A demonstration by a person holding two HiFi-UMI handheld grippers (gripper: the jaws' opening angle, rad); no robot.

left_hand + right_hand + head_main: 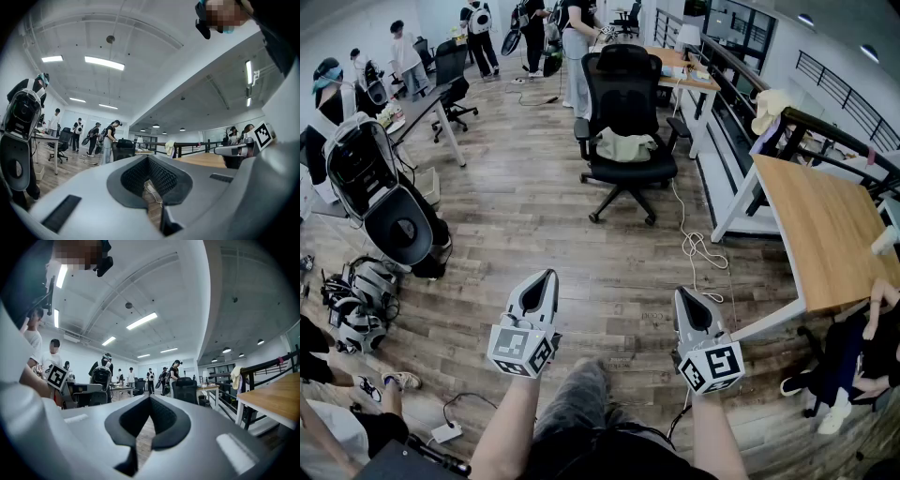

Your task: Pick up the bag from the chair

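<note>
The left gripper [548, 278] and the right gripper [682, 296] are held side by side at the near edge of the scene, pointing level toward the far end of the room above the wooden floor [534, 216]. Each has its jaws pressed together with nothing between them. The bag [624, 145], pale and soft, lies on the seat of the black office chair [623, 84], far ahead and well apart from both grippers. A white cable [698, 246] trails over the floor between the chair and the right gripper. A wooden table [825, 220] stands at the right.
</note>
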